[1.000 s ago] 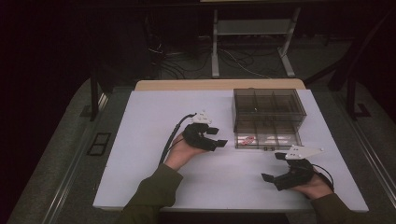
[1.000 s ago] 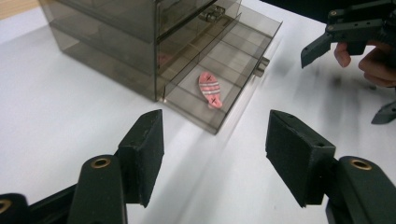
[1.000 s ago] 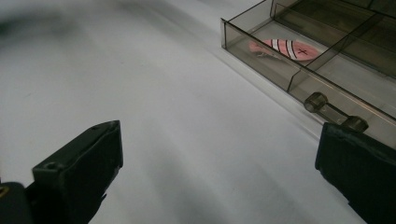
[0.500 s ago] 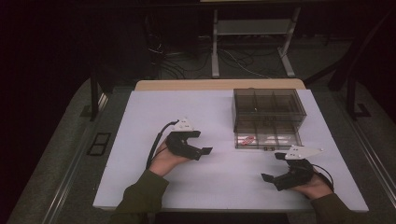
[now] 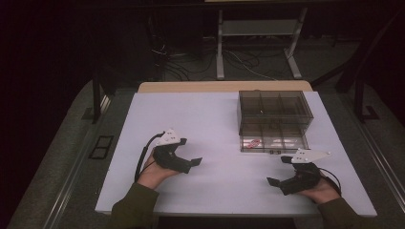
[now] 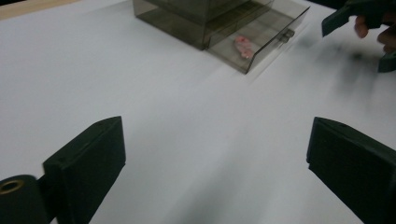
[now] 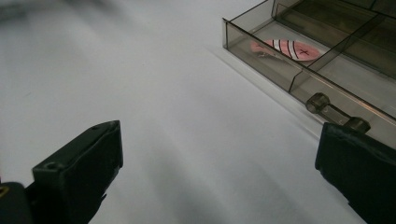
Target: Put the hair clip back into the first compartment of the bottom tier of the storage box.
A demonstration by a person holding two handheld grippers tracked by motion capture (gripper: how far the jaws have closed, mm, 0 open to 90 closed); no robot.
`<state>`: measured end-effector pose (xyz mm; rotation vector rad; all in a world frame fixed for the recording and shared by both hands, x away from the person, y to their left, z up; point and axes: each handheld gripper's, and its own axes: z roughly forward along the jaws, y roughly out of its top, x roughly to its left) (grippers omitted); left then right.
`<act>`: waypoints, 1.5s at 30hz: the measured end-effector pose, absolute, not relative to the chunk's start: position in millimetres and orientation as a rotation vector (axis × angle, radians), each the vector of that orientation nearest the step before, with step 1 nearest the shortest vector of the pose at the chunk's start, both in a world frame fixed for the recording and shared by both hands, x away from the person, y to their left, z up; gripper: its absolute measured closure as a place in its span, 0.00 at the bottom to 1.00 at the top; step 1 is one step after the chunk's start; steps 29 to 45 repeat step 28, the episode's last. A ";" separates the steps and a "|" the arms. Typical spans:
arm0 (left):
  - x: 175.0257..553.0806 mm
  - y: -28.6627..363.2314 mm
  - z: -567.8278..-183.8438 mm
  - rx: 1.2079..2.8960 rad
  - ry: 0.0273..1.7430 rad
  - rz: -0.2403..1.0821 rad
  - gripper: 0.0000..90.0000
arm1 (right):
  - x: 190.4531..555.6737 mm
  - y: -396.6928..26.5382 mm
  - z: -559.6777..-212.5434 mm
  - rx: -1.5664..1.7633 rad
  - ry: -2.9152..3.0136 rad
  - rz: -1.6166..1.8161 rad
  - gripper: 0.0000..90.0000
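Left gripper (image 5: 192,163) farther back, seemingly empty.

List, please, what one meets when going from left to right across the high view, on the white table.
Left hand-held gripper, open and empty, jaws just opened → pink item in the open drawer of the smoky clear organizer box → right hand-held gripper, open, near the table's right front.
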<state>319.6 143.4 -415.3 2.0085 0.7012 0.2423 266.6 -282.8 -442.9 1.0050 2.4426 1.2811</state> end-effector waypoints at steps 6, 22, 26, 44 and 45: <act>310.0 159.1 -420.0 2.006 0.725 0.253 0.00 | 266.8 -283.2 -442.8 1.006 2.442 1.282 0.00; 288.7 176.4 -432.0 2.009 0.773 0.256 0.00 | 266.9 -284.8 -442.0 1.012 2.436 1.283 0.00; 288.7 177.0 -432.1 2.013 0.770 0.260 0.00 | 267.0 -284.6 -442.0 1.009 2.436 1.283 0.00; 288.7 177.1 -432.2 2.014 0.770 0.259 0.00 | 267.2 -284.6 -441.9 1.007 2.435 1.283 0.00; 288.7 177.1 -432.2 2.014 0.770 0.259 0.00 | 267.2 -284.6 -441.9 1.007 2.435 1.283 0.00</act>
